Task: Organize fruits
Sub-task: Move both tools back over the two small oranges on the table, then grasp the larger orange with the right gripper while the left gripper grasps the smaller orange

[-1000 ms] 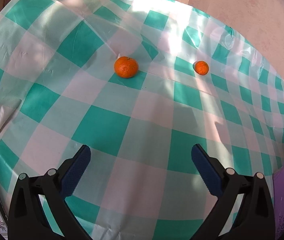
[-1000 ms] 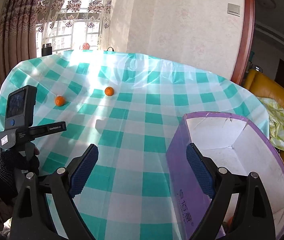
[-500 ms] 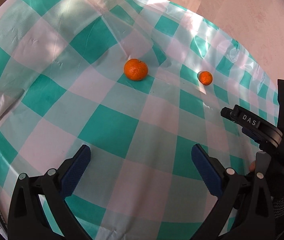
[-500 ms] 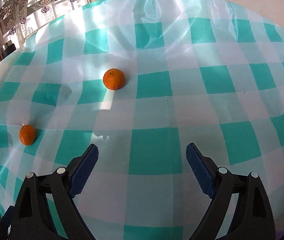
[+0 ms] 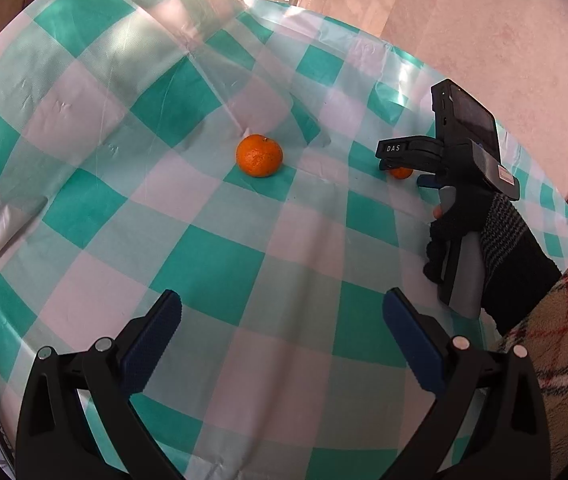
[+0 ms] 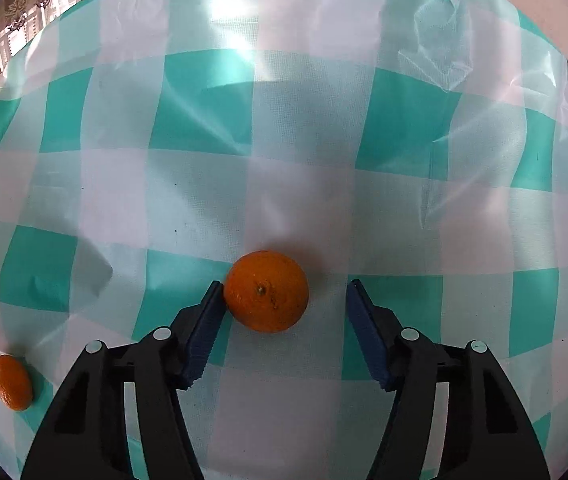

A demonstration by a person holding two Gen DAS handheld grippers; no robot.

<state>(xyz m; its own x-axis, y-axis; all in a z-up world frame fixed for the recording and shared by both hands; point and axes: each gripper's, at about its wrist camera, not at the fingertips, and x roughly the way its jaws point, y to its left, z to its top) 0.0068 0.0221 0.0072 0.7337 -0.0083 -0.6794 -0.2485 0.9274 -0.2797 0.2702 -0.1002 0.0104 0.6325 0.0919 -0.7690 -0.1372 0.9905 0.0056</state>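
We work over a table spread with a glossy green-and-white checked tablecloth [image 5: 211, 264], wrinkled and streaked with sunlight, and a pink wall and a curtained window sit beyond its far edge at twelve o'clock in the left wrist view. Our left gripper [image 5: 281, 320] hovers above the cloth with its blue-padded jaws spread wide and nothing between them. Our right gripper [image 6: 284, 300] is low at the cloth, jaws open fairly wide around one orange [image 6: 266, 291]; the left pad touches or almost touches the fruit's side, while the right pad stands clear of it, so the fruit is bracketed and not gripped. In the left wrist view that same tool appears at about three o'clock, held by our right hand [image 5: 468, 236] in a dark knit glove, with the fruit mostly hidden under its fingers. A second orange [image 5: 259, 155] lies alone on the cloth, toward twelve o'clock from the left gripper and well apart from it; in the right wrist view it sits at about eight o'clock near the frame's edge.
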